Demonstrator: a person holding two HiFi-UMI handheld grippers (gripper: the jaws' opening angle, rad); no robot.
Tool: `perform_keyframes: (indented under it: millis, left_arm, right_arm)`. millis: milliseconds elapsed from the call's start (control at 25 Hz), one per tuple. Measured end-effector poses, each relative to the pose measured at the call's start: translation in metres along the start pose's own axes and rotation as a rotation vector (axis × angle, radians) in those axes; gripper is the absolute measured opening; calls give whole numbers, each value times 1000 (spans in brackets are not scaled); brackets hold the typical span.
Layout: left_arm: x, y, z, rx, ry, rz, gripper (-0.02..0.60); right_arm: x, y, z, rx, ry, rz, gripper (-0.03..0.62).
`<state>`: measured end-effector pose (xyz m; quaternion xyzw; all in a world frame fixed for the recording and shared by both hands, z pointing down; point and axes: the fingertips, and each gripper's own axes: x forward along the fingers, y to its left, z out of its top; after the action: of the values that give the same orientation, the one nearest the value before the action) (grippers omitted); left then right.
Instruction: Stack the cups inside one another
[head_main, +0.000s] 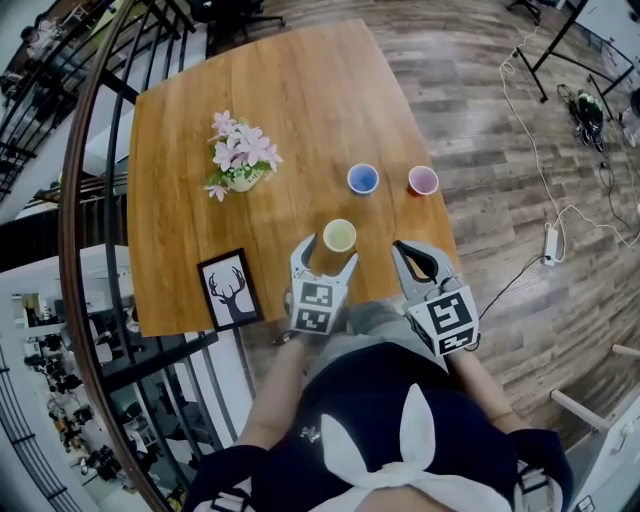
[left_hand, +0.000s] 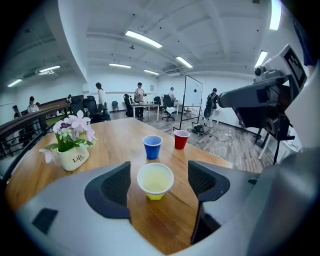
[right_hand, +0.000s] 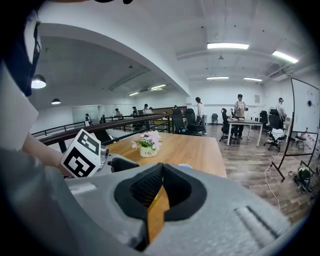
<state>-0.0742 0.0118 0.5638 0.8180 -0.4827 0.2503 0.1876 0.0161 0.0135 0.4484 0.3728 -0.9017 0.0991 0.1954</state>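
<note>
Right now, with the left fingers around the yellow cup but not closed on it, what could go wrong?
1. The left gripper stands open, with the yellow cup between its fingers and not yet touched. If one finger meets the cup first, this small, empty-looking cup may tip or slide instead of being gripped.
2. The blue cup stands just beyond the yellow one. A further push forward might knock it over.
</note>
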Motion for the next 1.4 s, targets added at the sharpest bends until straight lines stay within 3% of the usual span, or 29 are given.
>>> perform_keyframes:
  millis: [680, 1400]
  left_arm:
    - [45, 12, -41, -21, 129, -19, 356]
    - [55, 11, -51, -22, 160, -62, 344]
  right_arm:
    - [26, -16, -7, 18, 43, 10, -2]
    - [36, -20, -11, 19, 61, 8, -2]
